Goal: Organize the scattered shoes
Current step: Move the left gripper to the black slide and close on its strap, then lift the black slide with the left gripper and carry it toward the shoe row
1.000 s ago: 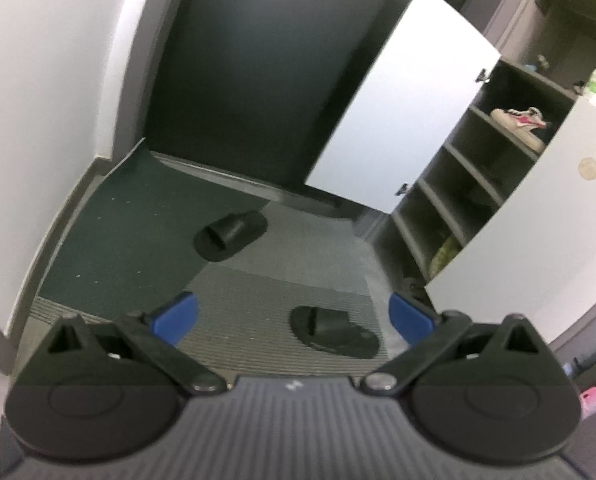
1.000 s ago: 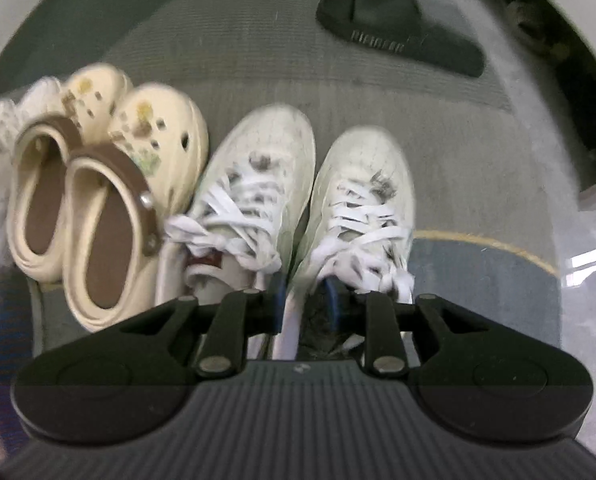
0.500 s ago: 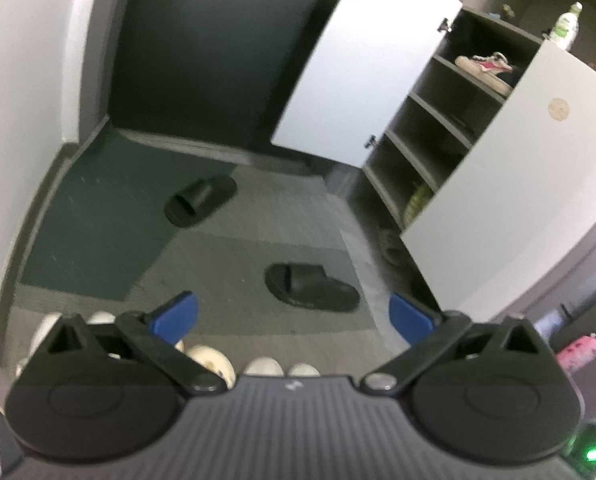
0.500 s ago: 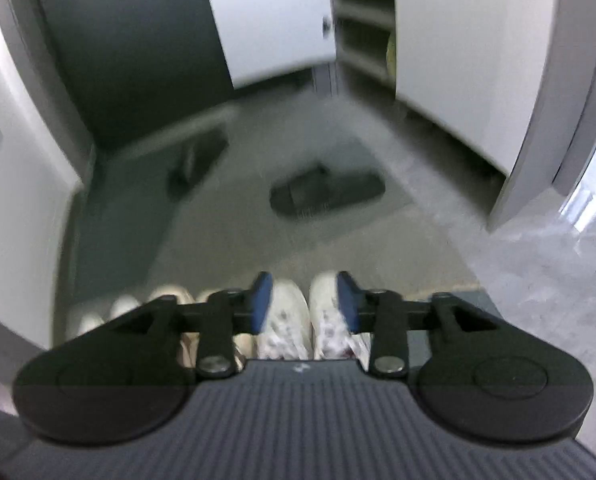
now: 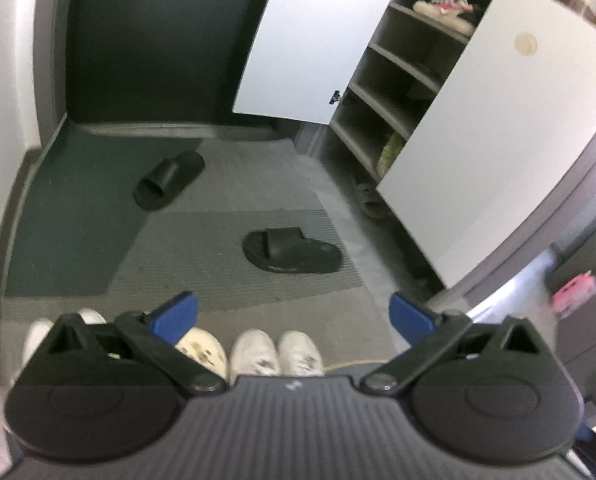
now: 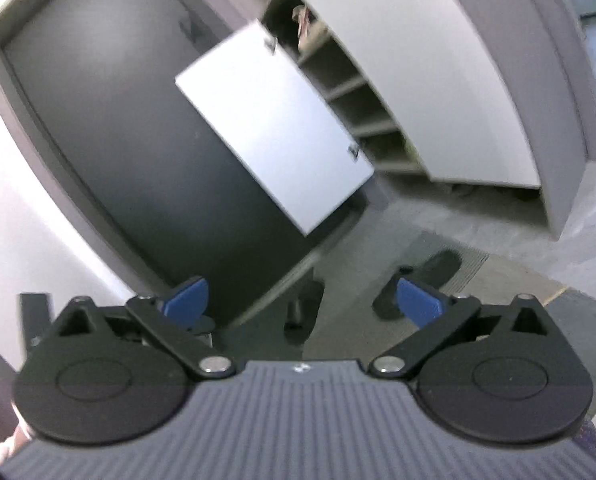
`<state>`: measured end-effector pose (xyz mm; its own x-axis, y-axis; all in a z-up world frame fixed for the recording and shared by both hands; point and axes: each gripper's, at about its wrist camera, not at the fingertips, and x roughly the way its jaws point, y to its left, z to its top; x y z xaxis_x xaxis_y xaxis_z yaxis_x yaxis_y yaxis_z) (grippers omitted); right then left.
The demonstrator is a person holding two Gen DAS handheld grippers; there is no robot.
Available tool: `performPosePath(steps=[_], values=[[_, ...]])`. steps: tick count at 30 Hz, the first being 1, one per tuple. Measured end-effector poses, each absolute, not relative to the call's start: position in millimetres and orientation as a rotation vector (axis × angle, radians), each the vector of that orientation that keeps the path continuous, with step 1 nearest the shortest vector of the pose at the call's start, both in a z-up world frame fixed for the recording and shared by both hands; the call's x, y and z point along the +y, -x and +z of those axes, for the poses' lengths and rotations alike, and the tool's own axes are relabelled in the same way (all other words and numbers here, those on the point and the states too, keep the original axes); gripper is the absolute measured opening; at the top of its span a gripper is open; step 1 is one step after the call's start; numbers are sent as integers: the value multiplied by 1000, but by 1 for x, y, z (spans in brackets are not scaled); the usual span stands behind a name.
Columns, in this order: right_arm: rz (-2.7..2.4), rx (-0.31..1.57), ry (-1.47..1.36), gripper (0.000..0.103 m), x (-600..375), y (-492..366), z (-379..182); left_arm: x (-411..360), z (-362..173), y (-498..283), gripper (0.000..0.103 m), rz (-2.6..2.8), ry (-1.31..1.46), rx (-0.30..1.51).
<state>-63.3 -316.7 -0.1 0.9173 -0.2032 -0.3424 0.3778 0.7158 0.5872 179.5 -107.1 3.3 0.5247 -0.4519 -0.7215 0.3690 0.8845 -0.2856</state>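
Observation:
Two black slides lie apart on the grey mat: the near slide [image 5: 292, 250] in the middle, the far slide [image 5: 169, 185] towards the dark door. A pair of white sneakers [image 5: 276, 352] and cream clogs [image 5: 200, 350] stand side by side at the mat's near edge, partly hidden behind my left gripper [image 5: 293, 314], which is open and empty above them. My right gripper [image 6: 302, 300] is raised and tilted; its jaws are opening wide with nothing between them. Both slides show beyond it, the near slide [image 6: 422, 280] and the far slide [image 6: 304, 312].
An open shoe cabinet [image 5: 398, 80] stands at the right with white doors [image 5: 318, 36] swung out. A pink-and-white sneaker [image 5: 444, 10] lies on an upper shelf, a yellowish shoe [image 5: 390, 152] lower down. A dark shoe [image 5: 368, 200] sits by the cabinet base. Walls close in on the left.
My right gripper let go of the white sneakers, rose and rolled, and its jaws went from shut to wide. The left gripper drew back, bringing the sneakers and clogs into its view.

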Motion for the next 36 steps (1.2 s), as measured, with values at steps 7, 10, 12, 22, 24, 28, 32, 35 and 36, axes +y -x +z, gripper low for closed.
performPosePath(steps=[7, 10, 12, 22, 24, 28, 32, 35, 36], values=[[-468, 283, -821, 103, -319, 73, -7, -151, -17, -262, 103, -582, 122, 992], [-484, 338, -923, 103, -327, 71, -20, -178, -38, -293, 103, -589, 126, 1025], [-476, 377, -1016, 103, -333, 69, -30, -203, -62, -315, 103, -602, 167, 1032], [-455, 469, -1202, 103, -360, 32, -64, -310, -217, -435, 103, -539, 80, 1064], [-477, 490, -1198, 103, -366, 19, -68, -317, -247, -457, 103, -502, 106, 1106], [-543, 522, -1190, 103, -385, -5, -82, -332, -306, -500, 103, -434, 155, 1183], [-599, 573, -1181, 103, -399, -29, -97, -349, -348, -527, 103, -438, 154, 1212], [-590, 648, -1164, 103, -411, -62, -114, -364, -379, -544, 103, -419, 110, 1225], [-584, 668, -1157, 103, -413, -71, -119, -366, -387, -548, 103, -415, 122, 1220]])
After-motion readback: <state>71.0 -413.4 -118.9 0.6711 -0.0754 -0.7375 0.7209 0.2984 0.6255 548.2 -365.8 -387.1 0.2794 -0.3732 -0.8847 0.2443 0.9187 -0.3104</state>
